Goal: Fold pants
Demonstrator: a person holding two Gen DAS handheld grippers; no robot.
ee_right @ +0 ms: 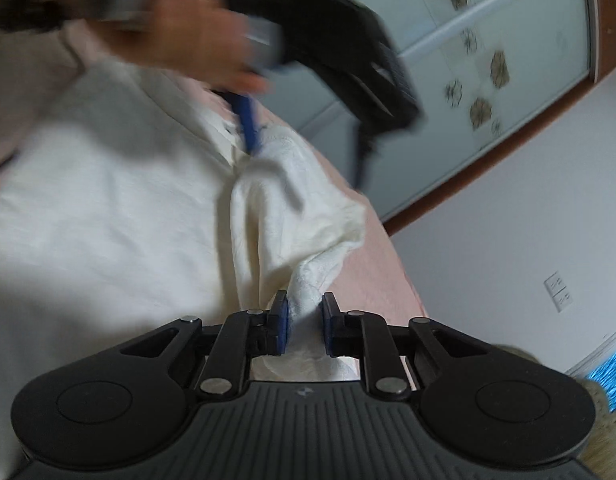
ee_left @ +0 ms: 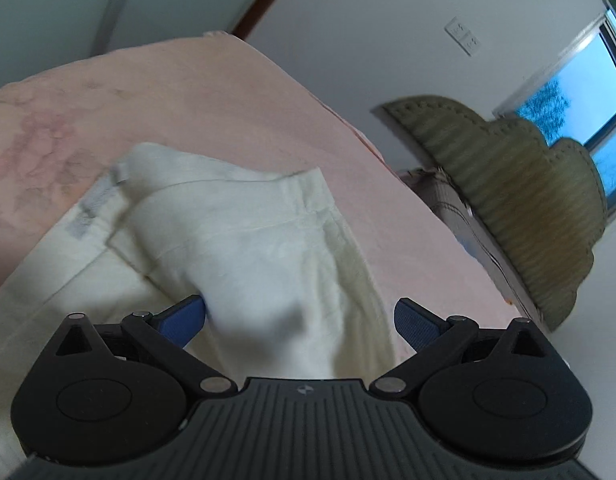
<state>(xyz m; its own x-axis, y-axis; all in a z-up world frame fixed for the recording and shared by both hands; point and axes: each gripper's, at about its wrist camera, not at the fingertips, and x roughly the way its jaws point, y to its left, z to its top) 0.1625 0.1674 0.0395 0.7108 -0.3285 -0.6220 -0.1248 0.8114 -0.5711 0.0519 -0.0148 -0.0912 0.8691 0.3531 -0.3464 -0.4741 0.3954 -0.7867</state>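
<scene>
Right gripper (ee_right: 304, 328) nearly closed, blue pads pinching a fold of the cream woven cotton pants (ee_right: 108, 216). Left gripper (ee_left: 300, 320) jaws wide apart, bunched cloth between them, grip unclear. Pants lie on pink bedsheet (ee_left: 212, 92); green headboard (ee_left: 519, 184) at 3 o'clock.

Black hand-held gripper (ee_right: 304, 326), blue pads (ee_right: 282, 330), silver pivots.
</scene>
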